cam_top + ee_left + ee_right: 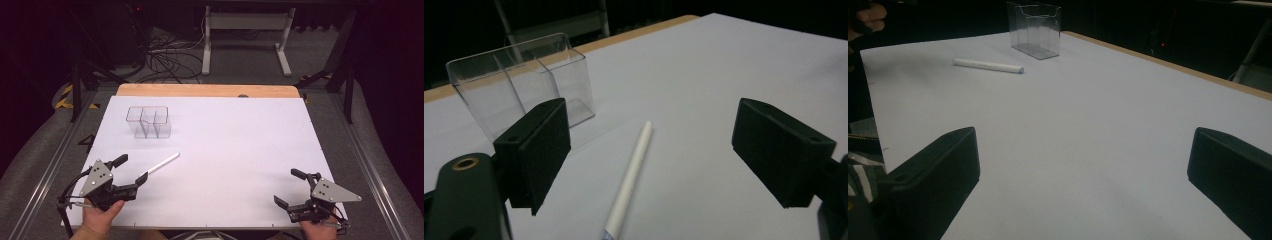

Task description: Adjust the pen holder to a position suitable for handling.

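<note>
White and matte, a slim cylindrical stick [163, 163] lies flat on the smooth white sheet [240, 150] that covers the table, slanting away from the near left corner. The left gripper [131, 171] has its black blocky jaws spread wide with the stick's near end between them; the pads do not press on it. Beyond the stick's far end stands a clear hard-plastic box with inner dividers [148, 122], upright, near but apart from it. The right gripper [290, 187] hovers at the near right edge, jaws spread over bare sheet. A pale wooden strip [207, 90] borders the far edge; the middle lies open.
</note>
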{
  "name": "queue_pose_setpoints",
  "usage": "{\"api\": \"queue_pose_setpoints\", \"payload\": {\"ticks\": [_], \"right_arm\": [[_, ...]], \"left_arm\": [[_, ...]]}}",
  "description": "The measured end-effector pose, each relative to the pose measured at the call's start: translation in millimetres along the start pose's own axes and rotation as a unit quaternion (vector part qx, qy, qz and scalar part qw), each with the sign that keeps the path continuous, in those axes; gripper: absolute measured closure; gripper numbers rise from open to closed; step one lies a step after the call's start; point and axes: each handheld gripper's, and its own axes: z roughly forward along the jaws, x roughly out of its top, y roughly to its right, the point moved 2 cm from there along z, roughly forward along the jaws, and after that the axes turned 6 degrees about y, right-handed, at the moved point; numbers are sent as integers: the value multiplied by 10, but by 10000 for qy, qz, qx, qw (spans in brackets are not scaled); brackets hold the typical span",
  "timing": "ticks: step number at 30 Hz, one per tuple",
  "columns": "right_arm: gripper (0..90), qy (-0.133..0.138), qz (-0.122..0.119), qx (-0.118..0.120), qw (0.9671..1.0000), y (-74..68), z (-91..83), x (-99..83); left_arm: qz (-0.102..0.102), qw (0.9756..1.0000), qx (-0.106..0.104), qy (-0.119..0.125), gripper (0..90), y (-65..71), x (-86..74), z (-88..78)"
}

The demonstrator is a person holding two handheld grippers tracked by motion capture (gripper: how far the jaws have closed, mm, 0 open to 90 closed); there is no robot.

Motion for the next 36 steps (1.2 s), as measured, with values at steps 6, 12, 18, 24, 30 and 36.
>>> {"api": "queue_pose_setpoints", "payload": {"ticks": [6,12,18,24,30,36], "right_arm": [[9,-4,-7,-6,10000,2,-6,-14],[9,12,42,15,10000,-3,-16,-25],[9,10,46,21,10000,-6,-17,-27],[9,12,30,75,10000,-14,-1,-29],[8,40,36,16,10000,-10,-11,-25],[8,35,34,34,10000,-11,-9,-26]], "left_arm": [[34,9999,-127,-99,181,-54,55,105],[-54,9995,-294,-100,189,-65,147,217],[-24,9994,-318,-143,199,-88,247,304],[51,9993,-305,-194,197,-123,352,371],[22,9993,-330,-171,192,-171,456,432],[104,9990,-393,-179,192,-193,517,473]]}}
